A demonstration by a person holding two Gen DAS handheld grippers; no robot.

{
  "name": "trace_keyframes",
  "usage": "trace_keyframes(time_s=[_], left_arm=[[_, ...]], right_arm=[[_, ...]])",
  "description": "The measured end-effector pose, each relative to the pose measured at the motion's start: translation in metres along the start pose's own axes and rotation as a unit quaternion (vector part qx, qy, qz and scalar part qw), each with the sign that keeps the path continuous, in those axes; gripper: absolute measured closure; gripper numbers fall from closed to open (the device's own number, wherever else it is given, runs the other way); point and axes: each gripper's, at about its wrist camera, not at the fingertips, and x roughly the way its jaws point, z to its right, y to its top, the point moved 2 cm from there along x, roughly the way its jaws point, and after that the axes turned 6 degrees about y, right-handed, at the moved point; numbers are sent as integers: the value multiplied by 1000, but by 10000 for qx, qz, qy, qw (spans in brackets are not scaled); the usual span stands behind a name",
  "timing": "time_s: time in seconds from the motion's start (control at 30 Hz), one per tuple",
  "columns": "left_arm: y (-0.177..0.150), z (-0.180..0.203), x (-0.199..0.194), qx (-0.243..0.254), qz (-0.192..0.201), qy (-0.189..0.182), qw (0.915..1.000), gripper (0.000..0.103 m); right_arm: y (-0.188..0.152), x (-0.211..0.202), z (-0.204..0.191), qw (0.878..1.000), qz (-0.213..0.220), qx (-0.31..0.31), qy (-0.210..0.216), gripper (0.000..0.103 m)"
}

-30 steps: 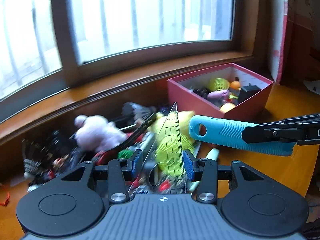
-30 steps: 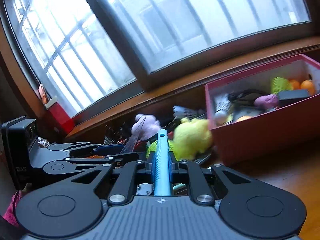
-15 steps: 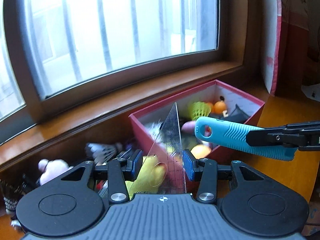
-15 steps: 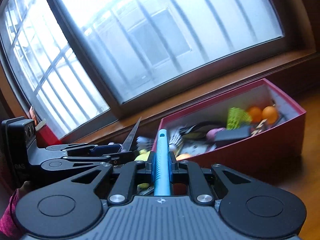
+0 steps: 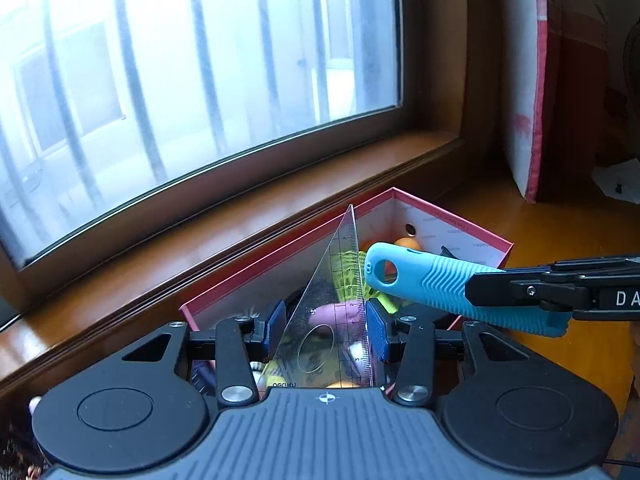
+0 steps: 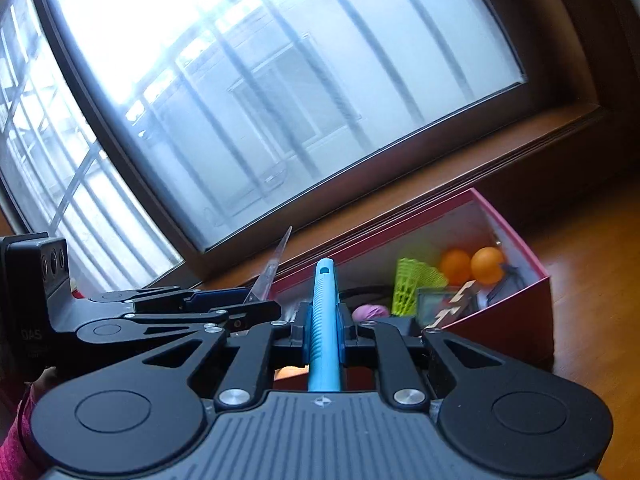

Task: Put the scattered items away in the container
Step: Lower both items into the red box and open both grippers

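Note:
My left gripper (image 5: 326,330) is shut on a clear plastic triangle ruler (image 5: 336,320) that stands upright above the near end of the red box (image 5: 472,226). My right gripper (image 6: 322,330) is shut on a blue ribbed tool handle (image 6: 323,320), held above the box's left end. The handle (image 5: 448,284) and the right gripper (image 5: 552,288) enter the left wrist view from the right. The left gripper (image 6: 224,306) and the ruler's tip (image 6: 276,264) show at the left of the right wrist view. The red box (image 6: 516,316) holds orange balls (image 6: 486,264), a yellow-green shuttlecock (image 6: 412,284) and other small items.
The box stands on an orange-brown wooden table (image 5: 560,216) against a wooden window sill (image 5: 240,220). A tall red and white board (image 5: 532,80) leans at the far right. A white paper scrap (image 5: 616,180) lies beyond it.
Both grippers have moved right from the scattered pile to above the red box, still holding the ruler and the blue handle. The pile has left the views.

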Motion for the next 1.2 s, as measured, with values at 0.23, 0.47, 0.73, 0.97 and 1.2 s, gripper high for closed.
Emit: trace_keyframes(time_s=[0.23,0.47,0.73,0.97,1.2], left_arm=[[12,7,25,87,-79,-97,9999,59],[14,9,41,62,-183,-173,9997,58],[17,10,51,-52,-241,-188,9995,58],[18,10,51,-74,-240,-120,9996,50],[16,7,47,-174,-236,1,9996,26]], right_arm=[[14,8,27,9996,104,163,-196,89],[20,15,43,9991,106,244,-325,89],[22,19,48,9988,75,209,-435,89],[23,18,44,9982,132,65,-588,83],[22,15,40,9972,189,-18,-722,51]])
